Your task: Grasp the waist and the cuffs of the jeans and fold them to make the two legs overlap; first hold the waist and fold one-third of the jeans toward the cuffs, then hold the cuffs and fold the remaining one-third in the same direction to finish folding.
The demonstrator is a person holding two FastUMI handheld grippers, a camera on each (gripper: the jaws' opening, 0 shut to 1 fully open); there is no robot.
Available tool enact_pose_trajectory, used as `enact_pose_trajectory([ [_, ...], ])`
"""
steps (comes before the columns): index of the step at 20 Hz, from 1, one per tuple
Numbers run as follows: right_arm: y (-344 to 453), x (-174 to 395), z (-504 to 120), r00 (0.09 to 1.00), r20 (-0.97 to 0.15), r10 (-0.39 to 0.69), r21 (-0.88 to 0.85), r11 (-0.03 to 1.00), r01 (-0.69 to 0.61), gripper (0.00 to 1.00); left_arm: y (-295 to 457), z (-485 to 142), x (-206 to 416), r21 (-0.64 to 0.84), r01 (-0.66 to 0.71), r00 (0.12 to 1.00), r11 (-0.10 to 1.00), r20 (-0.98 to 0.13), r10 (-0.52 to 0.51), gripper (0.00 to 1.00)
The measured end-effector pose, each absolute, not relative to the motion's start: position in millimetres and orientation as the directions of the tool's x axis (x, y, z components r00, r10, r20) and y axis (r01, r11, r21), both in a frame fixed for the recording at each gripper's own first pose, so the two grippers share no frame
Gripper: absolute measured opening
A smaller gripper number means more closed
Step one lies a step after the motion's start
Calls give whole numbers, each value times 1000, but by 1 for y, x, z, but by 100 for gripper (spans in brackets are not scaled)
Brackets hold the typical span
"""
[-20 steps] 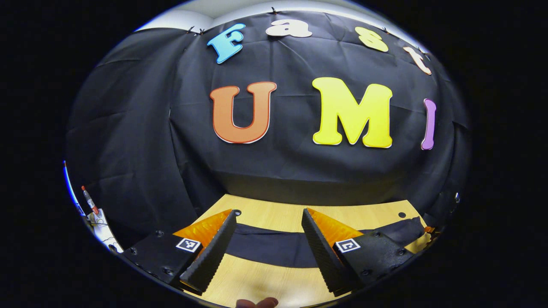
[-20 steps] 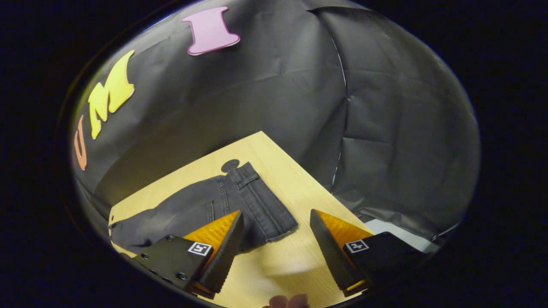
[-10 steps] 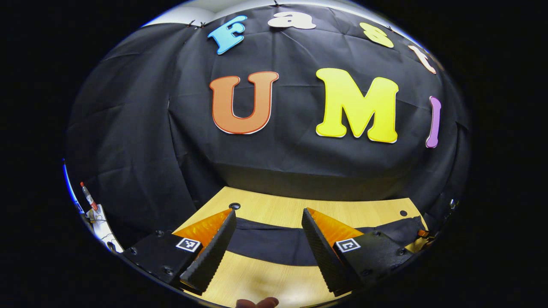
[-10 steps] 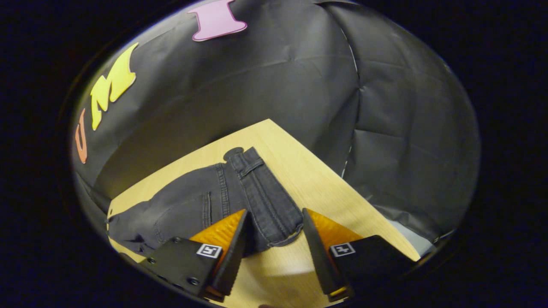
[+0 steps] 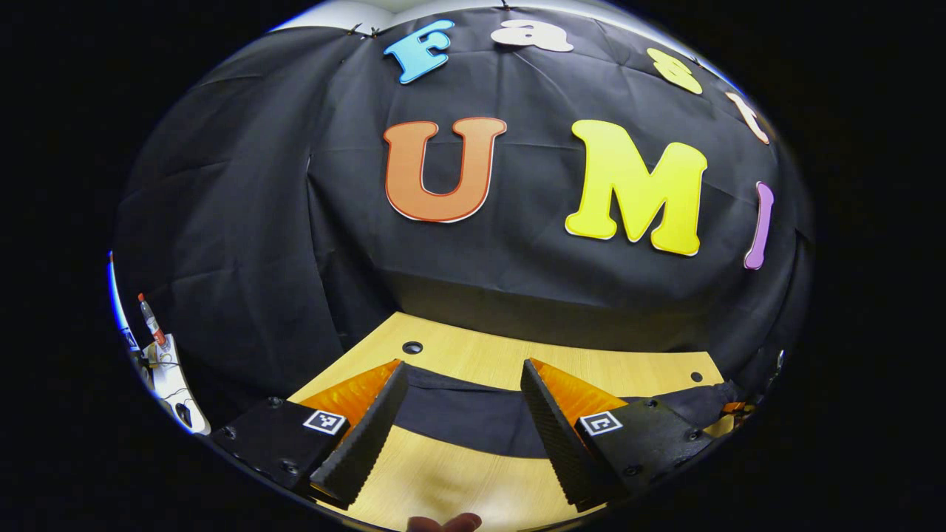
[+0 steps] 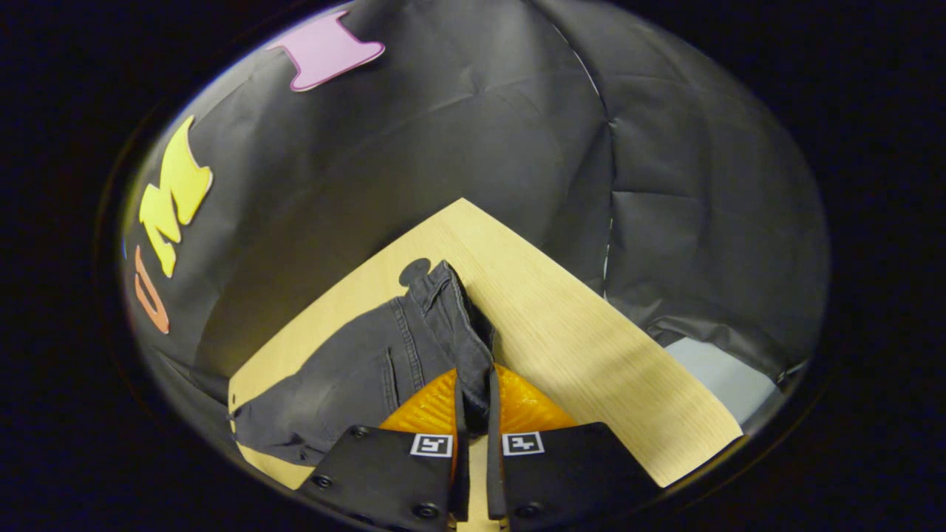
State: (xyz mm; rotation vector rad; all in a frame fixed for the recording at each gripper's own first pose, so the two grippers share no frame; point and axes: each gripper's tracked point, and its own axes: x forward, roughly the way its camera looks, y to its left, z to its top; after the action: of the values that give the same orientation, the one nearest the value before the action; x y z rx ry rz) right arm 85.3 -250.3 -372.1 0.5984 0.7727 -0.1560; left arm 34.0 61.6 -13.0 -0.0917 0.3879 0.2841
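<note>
Dark jeans spread flat across a wooden tabletop. Right tool pinched tight on the waistband. Left tool spread wide, empty, above a trouser leg.

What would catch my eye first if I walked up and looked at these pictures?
Probably the dark jeans spread across the pale wooden table, with the right gripper pinched shut on their waistband at the near edge. In the left gripper view, the left gripper hangs open over the table, its two fingers spread to either side of a dark strip of the jeans.
</note>
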Motion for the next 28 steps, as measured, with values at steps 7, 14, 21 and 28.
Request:
enact_pose_trajectory([
  [7, -201, 86, -254, 803, -591, 84, 485, 832, 270, 10, 77, -11, 26, -86, -278, 907, 957, -350, 233, 99],
  [14, -40, 82, -144, 853, -485, 193, 441, 896, 48, 10, 124, -27, 3, -175, -304, 910, 936, -346, 230, 99],
  [21, 138, 76, -137, 846, -469, 255, 344, 934, -91, 10, 190, -30, -40, -155, -365, 893, 918, -337, 298, 99],
  [28, 269, 54, -230, 738, -595, 317, 278, 943, -182, 10, 229, -54, -76, -173, -451, 849, 875, -386, 361, 99],
])
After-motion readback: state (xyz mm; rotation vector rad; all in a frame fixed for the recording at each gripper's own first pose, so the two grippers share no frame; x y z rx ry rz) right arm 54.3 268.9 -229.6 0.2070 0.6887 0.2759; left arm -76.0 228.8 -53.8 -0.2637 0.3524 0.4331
